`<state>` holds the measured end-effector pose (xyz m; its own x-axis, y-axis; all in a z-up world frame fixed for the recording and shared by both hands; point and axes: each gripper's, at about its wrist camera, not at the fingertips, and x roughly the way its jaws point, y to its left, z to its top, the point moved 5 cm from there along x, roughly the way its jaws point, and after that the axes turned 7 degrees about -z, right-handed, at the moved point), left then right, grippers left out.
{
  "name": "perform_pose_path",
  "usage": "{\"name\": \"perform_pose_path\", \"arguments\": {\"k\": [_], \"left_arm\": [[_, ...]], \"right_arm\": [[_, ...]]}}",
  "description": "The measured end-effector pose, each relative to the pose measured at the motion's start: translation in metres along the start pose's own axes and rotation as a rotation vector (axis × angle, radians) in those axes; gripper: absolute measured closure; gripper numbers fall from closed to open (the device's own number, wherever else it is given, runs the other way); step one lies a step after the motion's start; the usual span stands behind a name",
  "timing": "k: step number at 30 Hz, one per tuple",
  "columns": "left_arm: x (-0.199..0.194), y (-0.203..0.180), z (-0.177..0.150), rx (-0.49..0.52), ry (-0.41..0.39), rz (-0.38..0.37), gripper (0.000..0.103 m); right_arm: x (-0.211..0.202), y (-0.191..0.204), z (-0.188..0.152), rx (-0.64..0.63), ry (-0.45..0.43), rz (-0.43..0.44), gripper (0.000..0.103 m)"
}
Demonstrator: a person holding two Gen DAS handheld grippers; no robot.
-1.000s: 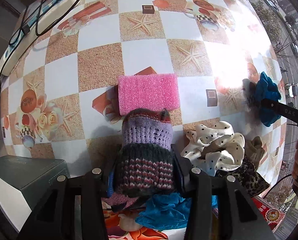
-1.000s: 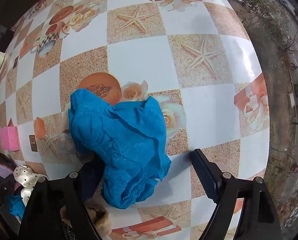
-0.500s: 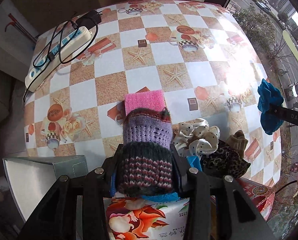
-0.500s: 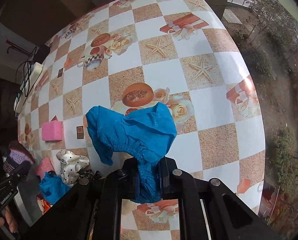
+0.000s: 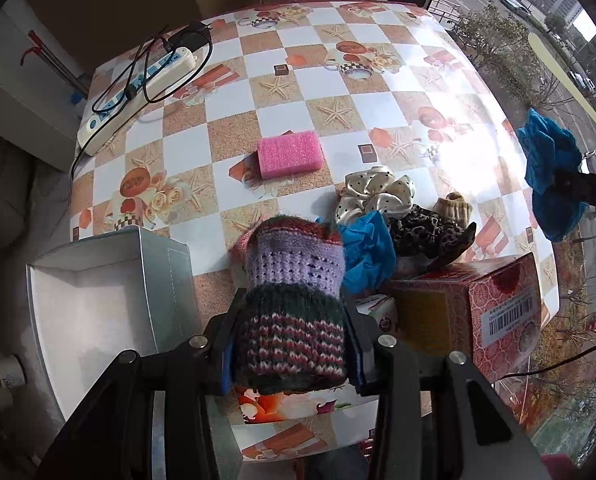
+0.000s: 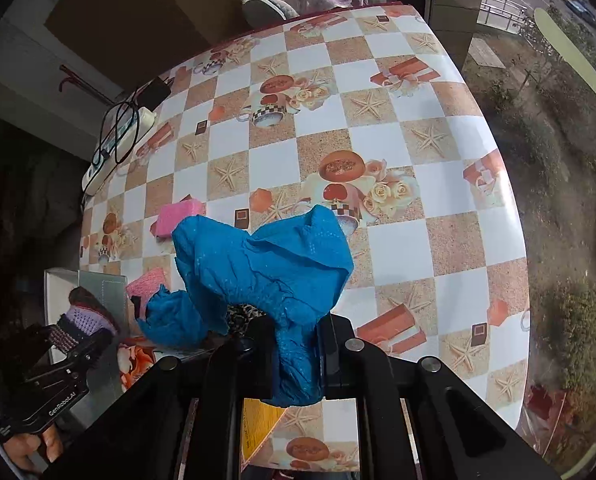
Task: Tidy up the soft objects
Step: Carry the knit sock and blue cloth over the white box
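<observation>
Two grippers each hold one soft thing above the table point(image 5: 378, 112). Around them lie other things: a pink sponge point(image 5: 289, 154) near the middle of the table, and toward the near edge a heap — a white dotted scrunchie point(image 5: 374, 194), a blue cloth point(image 5: 368, 250), a leopard-print scrunchie point(image 5: 430, 230) and a beige knit piece point(image 5: 454, 208), all touching or overlapping. Just beside the heap stands a red tissue box point(image 5: 494, 304), and at the near left corner an open grey box point(image 5: 97, 304) with a white inside. A white power strip point(image 5: 137, 84) with black cables lies along the left edge. The table wears a checkered cloth of white and sandy squares printed with starfish, cups and roses; a window beyond its right edge shows a street and trees. The left gripper point(image 5: 291, 344) is clamped on a striped knit piece point(image 5: 293, 300) — purple, dark green and red bands — which stands up between the jaws and hides part of the heap. The right gripper point(image 6: 295, 356) has its jaws pressed tight on a crumpled blue cloth piece point(image 6: 265, 264), hanging over the near part of the table.
</observation>
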<state>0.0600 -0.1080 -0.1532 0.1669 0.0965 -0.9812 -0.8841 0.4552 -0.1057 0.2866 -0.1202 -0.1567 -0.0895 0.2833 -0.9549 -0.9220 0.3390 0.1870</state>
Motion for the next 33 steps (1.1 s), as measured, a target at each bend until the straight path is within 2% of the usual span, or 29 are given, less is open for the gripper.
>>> {"name": "perform_pose_path", "arguments": {"k": [9, 16, 24, 33], "left_arm": [[-0.028, 0.008, -0.043, 0.029, -0.017, 0.001, 0.057], [-0.051, 0.032, -0.064, -0.014, -0.058, 0.008, 0.057], [-0.069, 0.066, -0.085, -0.077, -0.101, 0.023, 0.057], [-0.076, 0.097, -0.099, -0.145, -0.125, 0.032, 0.057]], "right_arm": [[-0.042, 0.038, -0.042, -0.060, -0.028, 0.002, 0.089], [-0.061, 0.090, -0.069, -0.142, -0.041, 0.026, 0.089], [-0.060, 0.155, -0.090, -0.277, -0.011, 0.071, 0.089], [-0.051, 0.200, -0.097, -0.376, 0.021, 0.079, 0.089]]}}
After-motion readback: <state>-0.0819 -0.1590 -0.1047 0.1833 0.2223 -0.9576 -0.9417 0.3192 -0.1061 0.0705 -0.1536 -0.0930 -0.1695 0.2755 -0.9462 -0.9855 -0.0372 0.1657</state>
